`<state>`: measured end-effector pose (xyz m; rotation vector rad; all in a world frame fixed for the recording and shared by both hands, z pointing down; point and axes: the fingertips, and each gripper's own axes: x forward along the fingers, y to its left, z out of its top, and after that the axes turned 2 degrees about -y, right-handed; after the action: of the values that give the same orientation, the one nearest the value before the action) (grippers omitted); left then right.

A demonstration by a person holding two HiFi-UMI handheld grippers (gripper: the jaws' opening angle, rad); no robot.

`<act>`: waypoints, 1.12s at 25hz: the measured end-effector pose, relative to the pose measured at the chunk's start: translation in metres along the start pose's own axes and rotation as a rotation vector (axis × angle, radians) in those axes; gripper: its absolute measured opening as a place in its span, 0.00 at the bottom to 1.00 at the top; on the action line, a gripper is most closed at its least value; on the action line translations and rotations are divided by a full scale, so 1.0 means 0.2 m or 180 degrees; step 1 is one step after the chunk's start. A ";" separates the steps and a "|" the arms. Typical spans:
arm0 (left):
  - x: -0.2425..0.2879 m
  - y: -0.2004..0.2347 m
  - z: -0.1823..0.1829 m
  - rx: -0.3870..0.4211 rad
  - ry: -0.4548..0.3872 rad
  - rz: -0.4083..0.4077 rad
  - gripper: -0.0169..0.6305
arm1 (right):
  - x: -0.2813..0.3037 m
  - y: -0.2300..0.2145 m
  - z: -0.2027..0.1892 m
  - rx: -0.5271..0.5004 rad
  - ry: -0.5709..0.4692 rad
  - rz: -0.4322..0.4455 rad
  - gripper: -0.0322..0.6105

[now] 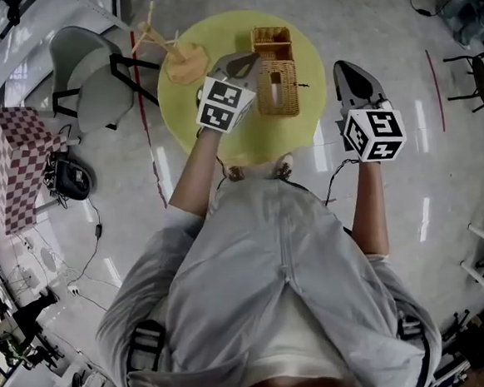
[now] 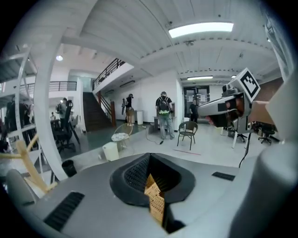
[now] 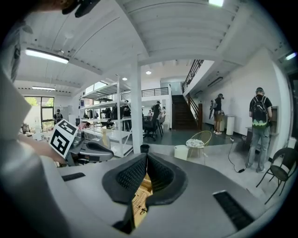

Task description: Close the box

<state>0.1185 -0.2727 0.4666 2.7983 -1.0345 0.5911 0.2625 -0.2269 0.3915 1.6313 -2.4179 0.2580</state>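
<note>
At the left of the round yellow counter (image 1: 246, 138) stands a frame of thin wooden sticks (image 1: 159, 40), clear of the work.

Next comes the left gripper (image 1: 251, 60), held above the counter just left of the box. In its own view the jaws are pressed together with nothing between them (image 2: 150, 158). Only woven straw shows through the slot beneath the tips.

The box (image 1: 277, 90) is a small wicker case near the middle of the counter, its long side running away from the person. The far part (image 1: 270, 38) shows a hollow with a raised rim. It is probably the lid thrown back, though the head view is too small to settle that.

Wicker like this is likely light and fairly stiff, with a little spring, and rough enough that pads should not slip on it. Being light, it could skate across the smooth counter when pushed (a steadying touch on the body would help). The lid's free far edge looks like the sensible place to take hold. It could be nudged over with closed tips or pinched at the rim, but not by the weave itself, which could snag or crush.

The right gripper (image 1: 342, 65) hangs beyond the counter's right edge, well apart from the box. Its jaws also meet at the tips and hold nothing (image 3: 145, 158).
</note>
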 end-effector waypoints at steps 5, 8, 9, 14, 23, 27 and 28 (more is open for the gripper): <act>-0.23 0.08 0.28 0.0201 -0.0473 0.0115 0.07 | 0.01 0.15 0.20 -0.0364 -0.0118 0.0005 0.09; -0.34 0.12 0.38 0.0285 -0.0631 0.0175 0.07 | 0.02 0.24 0.29 -0.0457 -0.0171 0.0058 0.09; -0.37 0.14 0.40 0.0303 -0.0656 0.0210 0.07 | 0.02 0.26 0.31 -0.0467 -0.0189 0.0079 0.09; -0.49 0.19 0.45 0.0385 -0.0726 0.0332 0.07 | 0.03 0.34 0.38 -0.0537 -0.0278 0.0133 0.09; -0.63 0.21 0.50 0.0323 -0.0840 0.0452 0.07 | -0.02 0.38 0.41 -0.0726 -0.0260 0.0072 0.09; -0.62 0.19 0.52 0.0340 -0.0838 0.0440 0.07 | -0.03 0.39 0.39 -0.0797 -0.0206 0.0075 0.09; -0.61 0.18 0.53 0.0343 -0.0849 0.0429 0.07 | -0.03 0.39 0.39 -0.0802 -0.0199 0.0077 0.09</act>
<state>0.0440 -0.2501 0.3196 2.9793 -1.2837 0.2973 0.1854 -0.2130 0.3133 1.5200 -2.4010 -0.0927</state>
